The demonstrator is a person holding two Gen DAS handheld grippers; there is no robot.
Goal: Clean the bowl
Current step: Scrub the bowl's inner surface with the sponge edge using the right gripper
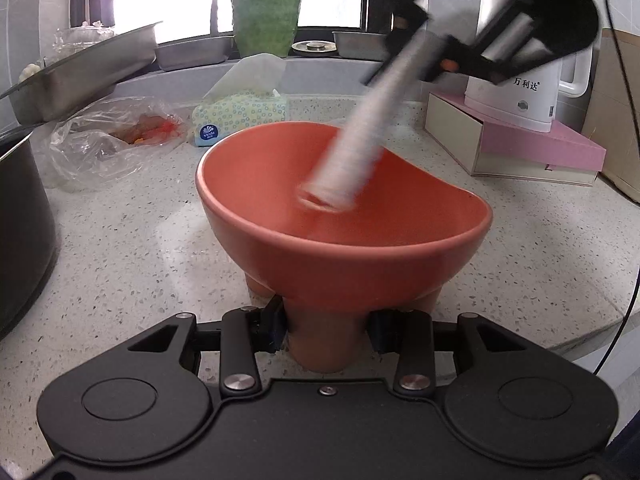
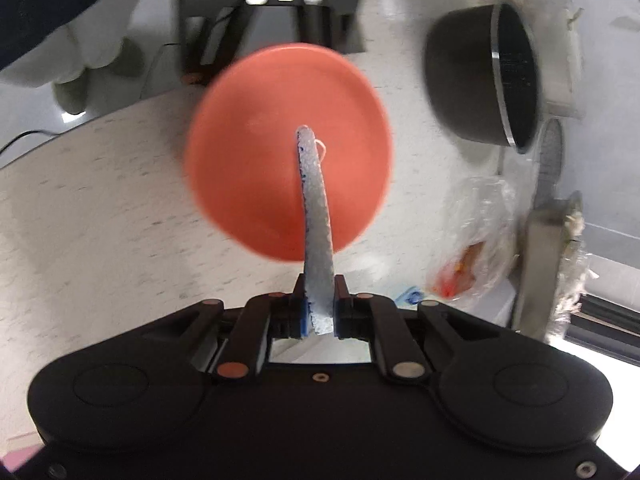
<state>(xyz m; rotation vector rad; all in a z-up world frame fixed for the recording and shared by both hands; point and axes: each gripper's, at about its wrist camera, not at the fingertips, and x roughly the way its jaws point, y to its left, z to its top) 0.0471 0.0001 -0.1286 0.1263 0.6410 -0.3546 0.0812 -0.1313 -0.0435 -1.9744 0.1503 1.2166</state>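
Observation:
A coral-red bowl (image 1: 344, 216) on a tall foot stands on the speckled counter. My left gripper (image 1: 326, 326) is shut on the bowl's foot, low in the left wrist view. My right gripper (image 2: 320, 308) is shut on a grey-blue cleaning cloth (image 2: 316, 216) that hangs stiffly forward into the bowl (image 2: 280, 152). In the left wrist view the cloth (image 1: 356, 144) comes down from the upper right, blurred, with its end inside the bowl. The right gripper (image 1: 436, 60) shows at the top right there.
A tissue pack (image 1: 240, 120), a plastic bag with orange scraps (image 1: 116, 136), steel trays (image 1: 80, 76), a green vase (image 1: 266, 12), a white kettle (image 1: 520, 92) on a pink box (image 1: 520, 144) and a dark pot (image 2: 488, 80) surround the bowl. The counter edge runs right.

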